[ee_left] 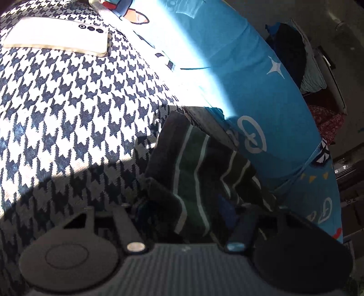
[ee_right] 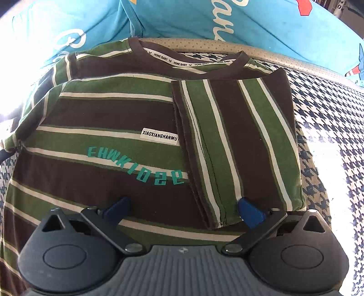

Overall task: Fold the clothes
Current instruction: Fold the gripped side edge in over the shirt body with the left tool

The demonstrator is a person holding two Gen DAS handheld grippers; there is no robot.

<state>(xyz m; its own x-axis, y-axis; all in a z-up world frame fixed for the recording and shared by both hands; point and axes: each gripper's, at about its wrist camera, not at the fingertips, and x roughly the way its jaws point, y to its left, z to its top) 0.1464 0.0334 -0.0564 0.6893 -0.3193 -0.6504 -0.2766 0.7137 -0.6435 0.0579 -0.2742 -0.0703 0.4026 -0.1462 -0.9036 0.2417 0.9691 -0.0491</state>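
Observation:
A brown, green and white striped shirt point(ee_right: 118, 118) lies front up on the houndstooth cloth point(ee_right: 329, 118), collar at the far side. Its right side is folded in over the chest as a panel point(ee_right: 238, 141). My right gripper point(ee_right: 183, 209) hangs open just above the shirt's near part, blue pads point(ee_right: 250, 211) spread wide with nothing between them. In the left wrist view a raised bunch of the same shirt point(ee_left: 195, 164) sits in deep shadow. My left gripper point(ee_left: 182, 216) is shut on that bunch at the shirt's side edge.
A white phone point(ee_left: 56, 36) lies on the houndstooth cloth point(ee_left: 68, 102) at the far left. Blue printed bedding point(ee_left: 261, 79) borders the cloth and runs behind the shirt's collar point(ee_right: 182, 20). Dark clothes point(ee_left: 291, 50) sit beyond the bed edge.

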